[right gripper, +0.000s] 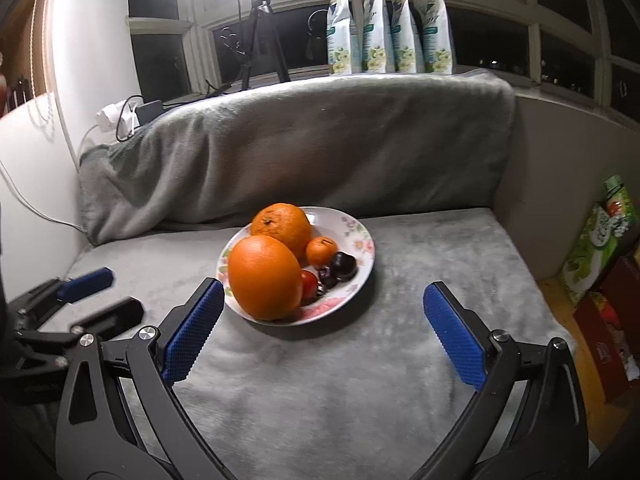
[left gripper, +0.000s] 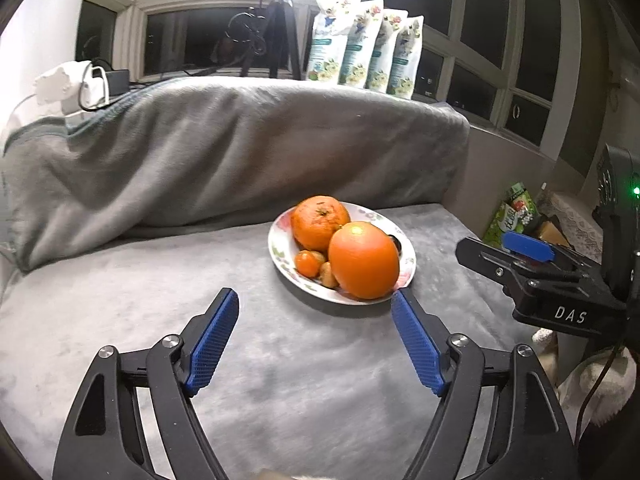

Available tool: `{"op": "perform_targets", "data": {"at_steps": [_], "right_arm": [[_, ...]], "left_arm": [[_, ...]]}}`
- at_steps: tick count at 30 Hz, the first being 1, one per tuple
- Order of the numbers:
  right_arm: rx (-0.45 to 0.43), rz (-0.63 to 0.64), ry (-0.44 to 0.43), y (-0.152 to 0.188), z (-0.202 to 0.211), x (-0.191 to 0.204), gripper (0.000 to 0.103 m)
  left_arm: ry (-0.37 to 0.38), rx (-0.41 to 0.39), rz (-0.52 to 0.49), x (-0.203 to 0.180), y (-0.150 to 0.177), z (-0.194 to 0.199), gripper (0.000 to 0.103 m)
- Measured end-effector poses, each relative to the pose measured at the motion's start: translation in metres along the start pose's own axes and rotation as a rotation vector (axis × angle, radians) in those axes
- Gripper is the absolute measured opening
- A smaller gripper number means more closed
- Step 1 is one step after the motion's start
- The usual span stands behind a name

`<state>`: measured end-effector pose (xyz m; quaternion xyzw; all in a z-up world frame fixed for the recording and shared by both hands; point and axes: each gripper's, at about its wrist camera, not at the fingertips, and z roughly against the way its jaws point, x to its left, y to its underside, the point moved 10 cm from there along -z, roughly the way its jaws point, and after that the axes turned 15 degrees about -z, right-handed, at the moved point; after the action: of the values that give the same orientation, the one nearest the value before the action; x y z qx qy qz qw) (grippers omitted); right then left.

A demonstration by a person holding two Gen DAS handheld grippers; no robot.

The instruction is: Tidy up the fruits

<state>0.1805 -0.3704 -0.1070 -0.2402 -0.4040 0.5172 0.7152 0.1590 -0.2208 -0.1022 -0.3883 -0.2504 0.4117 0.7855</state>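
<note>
— What's the surface?

— Grey blanket (right gripper: 320, 380) over a seat, night windows behind. Nearest me, my left gripper (left gripper: 316, 336) is spread wide with nothing between its blue pads, its right pad tip just at the plate's near rim.

— And the right?

— Right gripper (right gripper: 320, 332) is also gaping, empty, hanging just short of the plate (right gripper: 360, 240). On it: the big orange (right gripper: 264, 278) up front, another orange (right gripper: 282, 226) behind, a small tangerine (right gripper: 320, 251), dark plums (right gripper: 344, 266). Further back, four pouches (right gripper: 390, 24) on the sill.
</note>
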Motion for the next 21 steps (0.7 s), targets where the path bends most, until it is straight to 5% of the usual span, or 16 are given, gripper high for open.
{"op": "perform_targets", "data": {"at_steps": [21], "right_arm": [[-0.054, 0.055, 0.069, 0.001, 0.017, -0.001, 0.103]], "left_arm": [[-0.031, -0.009, -0.009, 0.004, 0.001, 0.021, 0.080]]}}
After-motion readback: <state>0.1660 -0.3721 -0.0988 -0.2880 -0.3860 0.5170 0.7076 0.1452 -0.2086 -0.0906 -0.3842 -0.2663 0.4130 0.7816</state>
